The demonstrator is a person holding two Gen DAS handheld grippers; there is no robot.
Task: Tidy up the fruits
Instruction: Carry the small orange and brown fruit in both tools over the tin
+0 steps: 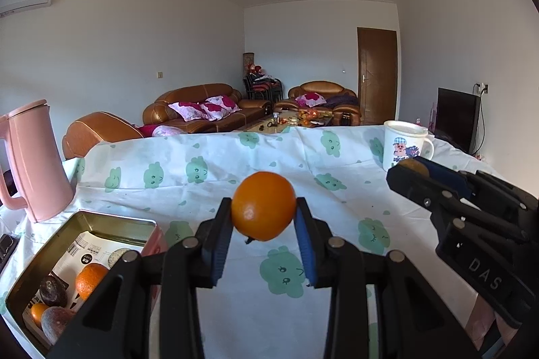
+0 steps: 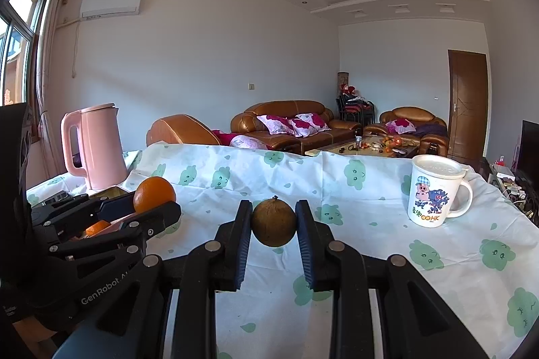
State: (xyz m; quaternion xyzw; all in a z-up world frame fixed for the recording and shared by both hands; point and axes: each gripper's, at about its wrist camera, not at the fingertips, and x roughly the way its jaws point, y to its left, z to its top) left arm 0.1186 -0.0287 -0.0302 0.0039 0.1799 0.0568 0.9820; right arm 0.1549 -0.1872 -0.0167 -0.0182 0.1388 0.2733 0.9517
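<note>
Left hand-held gripper (image 1: 263,210) pinches an orange (image 1: 263,205), lifted off the surface (image 1: 235,156) just right of the tin (image 1: 114,219) at the near-left corner. Right hand-held gripper (image 2: 273,220) pinches a brown fruit (image 2: 273,221) above the surface's middle. Best practice, probably: carry each over the tin, lower among the fruit, then release gently. Both point level, toward the far edge.

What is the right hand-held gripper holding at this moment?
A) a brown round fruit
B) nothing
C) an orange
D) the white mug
A: the right hand-held gripper is closed on a brown round fruit, pinched between its two blue pads above the tablecloth, while the orange is in the left hand-held gripper.
</note>
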